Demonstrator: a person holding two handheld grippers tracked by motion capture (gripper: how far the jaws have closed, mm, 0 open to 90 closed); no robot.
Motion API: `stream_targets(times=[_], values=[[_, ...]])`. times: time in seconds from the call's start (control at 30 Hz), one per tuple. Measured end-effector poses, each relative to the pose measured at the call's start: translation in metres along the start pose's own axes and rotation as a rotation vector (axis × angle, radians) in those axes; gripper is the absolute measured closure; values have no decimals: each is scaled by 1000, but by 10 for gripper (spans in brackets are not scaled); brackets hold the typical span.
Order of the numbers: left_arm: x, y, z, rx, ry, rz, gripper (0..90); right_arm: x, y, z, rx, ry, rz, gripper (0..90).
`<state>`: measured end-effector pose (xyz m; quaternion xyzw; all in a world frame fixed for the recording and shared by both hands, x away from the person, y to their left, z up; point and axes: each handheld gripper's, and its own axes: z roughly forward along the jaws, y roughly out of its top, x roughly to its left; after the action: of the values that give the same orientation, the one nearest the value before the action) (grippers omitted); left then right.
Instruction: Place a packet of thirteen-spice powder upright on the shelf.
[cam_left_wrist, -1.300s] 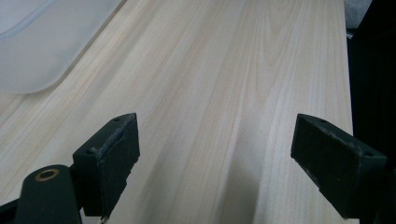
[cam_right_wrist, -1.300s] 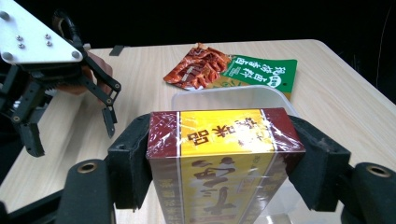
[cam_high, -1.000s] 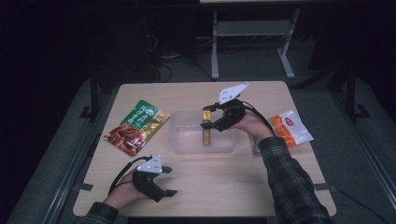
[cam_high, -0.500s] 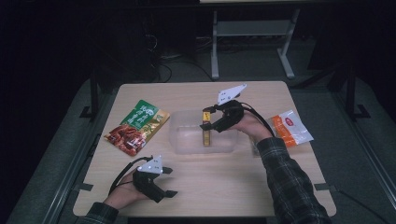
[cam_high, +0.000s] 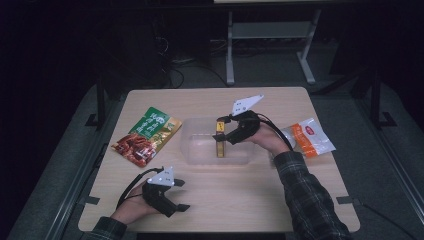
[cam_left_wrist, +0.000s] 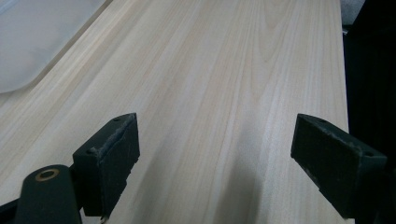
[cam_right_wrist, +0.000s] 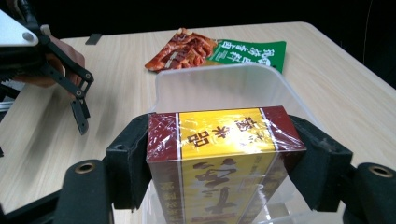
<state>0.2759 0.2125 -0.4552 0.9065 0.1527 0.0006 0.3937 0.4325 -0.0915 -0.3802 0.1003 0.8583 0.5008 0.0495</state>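
At the left, the left claw (cam_high: 181, 195) rests spread and empty on the tabletop (cam_high: 280, 195), near the green and red snack pouch (cam_high: 146, 135). In the middle, the right claw (cam_right_wrist: 219, 154) pinches the yellow and maroon box (cam_right_wrist: 224, 158) upright, its lower end already inside the clear plastic container (cam_high: 200, 150). Judging by this, letting go remains, and the orange and white packet (cam_high: 309, 137) at the right is still outside.

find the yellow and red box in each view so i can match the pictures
High view: yellow and red box stands centre, in the clear tub, clamped by the right hand-held gripper.
Left gripper view: no box here.
Right gripper view: box bottom centre between the jaws.
Shared landmark: the clear tub.
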Motion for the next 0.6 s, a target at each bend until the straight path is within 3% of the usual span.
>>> stream_targets(times=[0.33,0.5,0.6], values=[[0,0,0,13,-3,8,148,2,-3,6,55,7,-8,286],[-1,-1,2,16,-9,-18,147,4,-6,12,112,6,-16,284],[0,-1,1,13,1,-22,145,4,-5,13,120,0,-29,283]])
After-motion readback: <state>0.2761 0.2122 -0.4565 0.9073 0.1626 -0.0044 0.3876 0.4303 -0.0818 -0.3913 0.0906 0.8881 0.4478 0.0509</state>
